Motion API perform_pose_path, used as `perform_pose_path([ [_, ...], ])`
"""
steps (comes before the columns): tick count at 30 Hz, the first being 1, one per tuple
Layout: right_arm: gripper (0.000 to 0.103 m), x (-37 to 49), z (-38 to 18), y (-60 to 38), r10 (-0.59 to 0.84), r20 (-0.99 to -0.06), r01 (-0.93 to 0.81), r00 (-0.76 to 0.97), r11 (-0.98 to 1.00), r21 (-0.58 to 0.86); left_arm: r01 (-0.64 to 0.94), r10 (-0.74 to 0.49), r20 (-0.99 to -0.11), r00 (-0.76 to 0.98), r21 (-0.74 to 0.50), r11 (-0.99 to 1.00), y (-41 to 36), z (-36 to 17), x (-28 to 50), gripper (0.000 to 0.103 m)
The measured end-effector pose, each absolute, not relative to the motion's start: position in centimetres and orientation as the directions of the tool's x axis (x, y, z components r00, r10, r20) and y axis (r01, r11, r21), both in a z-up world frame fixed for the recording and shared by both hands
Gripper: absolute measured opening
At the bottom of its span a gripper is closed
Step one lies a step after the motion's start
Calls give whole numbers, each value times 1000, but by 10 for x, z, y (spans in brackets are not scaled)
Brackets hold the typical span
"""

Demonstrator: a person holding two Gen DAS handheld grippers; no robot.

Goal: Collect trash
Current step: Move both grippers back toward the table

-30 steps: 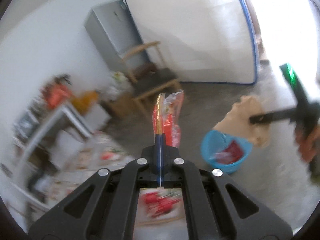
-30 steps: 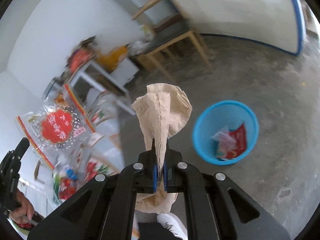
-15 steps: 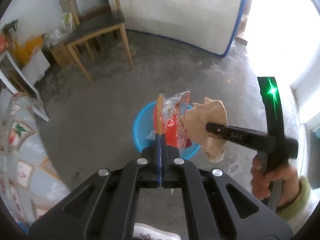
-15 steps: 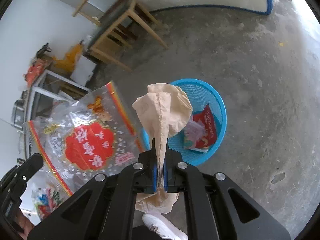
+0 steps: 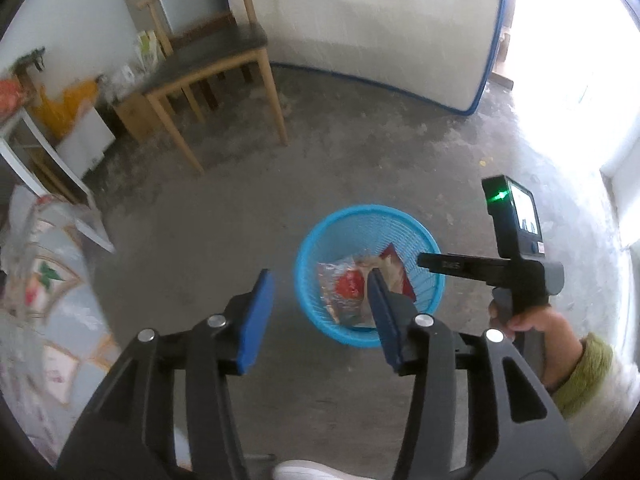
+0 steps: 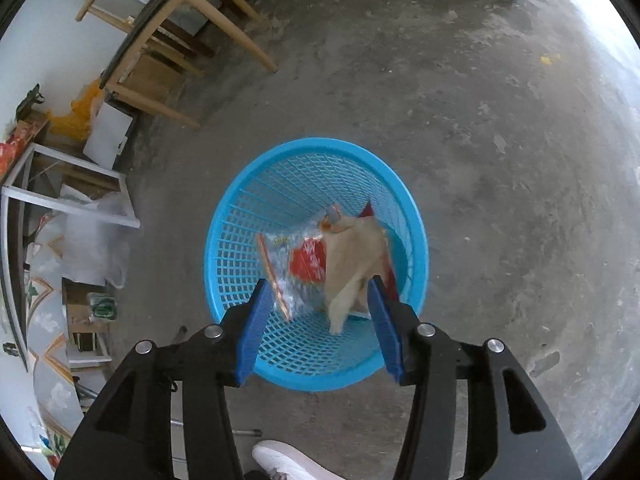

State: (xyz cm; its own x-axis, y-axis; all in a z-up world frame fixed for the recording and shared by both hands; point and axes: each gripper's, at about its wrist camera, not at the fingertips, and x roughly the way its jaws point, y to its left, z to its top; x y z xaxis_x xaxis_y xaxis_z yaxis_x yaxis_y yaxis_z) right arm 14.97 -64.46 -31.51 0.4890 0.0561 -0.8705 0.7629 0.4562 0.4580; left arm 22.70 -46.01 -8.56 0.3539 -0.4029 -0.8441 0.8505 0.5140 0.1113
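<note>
A blue mesh basket (image 5: 362, 211) (image 6: 240, 208) stands on the concrete floor. A clear bag with red print (image 5: 345, 289) (image 6: 306, 261) and a crumpled tan paper (image 6: 354, 262) lie loose inside it, on top of a red wrapper (image 5: 394, 264). My left gripper (image 5: 320, 320) hangs above the basket's left side. Its jaws are opening, with nothing between the blue pads. My right gripper (image 6: 320, 320) (image 5: 428, 261) points down over the basket. Its jaws are opening too, and the paper has dropped free below them.
A wooden chair (image 5: 212, 64) (image 6: 160, 40) stands beyond the basket. A white metal frame (image 6: 68, 196) and clutter are at the left. A white board with a blue edge (image 5: 380, 40) leans at the back. A white shoe (image 6: 288, 460) is at the bottom edge.
Both grippers came down over the basket and went from shut to open. The printed bag left the left gripper, the tan paper left the right, and both fell into the basket.
</note>
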Motion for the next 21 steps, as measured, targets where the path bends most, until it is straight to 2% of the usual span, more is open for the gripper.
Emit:
perform_pose_path([
  [6, 50, 114, -279, -624, 42, -848, 722, 529, 502, 476, 842, -511, -764, 394, 78, 534, -386, -17, 205, 62],
  [10, 60, 91, -238, -598, 33, -811, 665, 585, 553, 502, 823, -552, -718, 423, 50, 566, -328, 9, 177, 70],
  [14, 69, 76, -191, -560, 50, -771, 577, 635, 634, 515, 791, -551, -698, 458, 36, 611, -266, 13, 143, 74],
  [21, 71, 102, -119, -480, 189, -703, 360, 685, 751, 553, 648, -461, -637, 618, 81, 757, -152, 5, 103, 81],
])
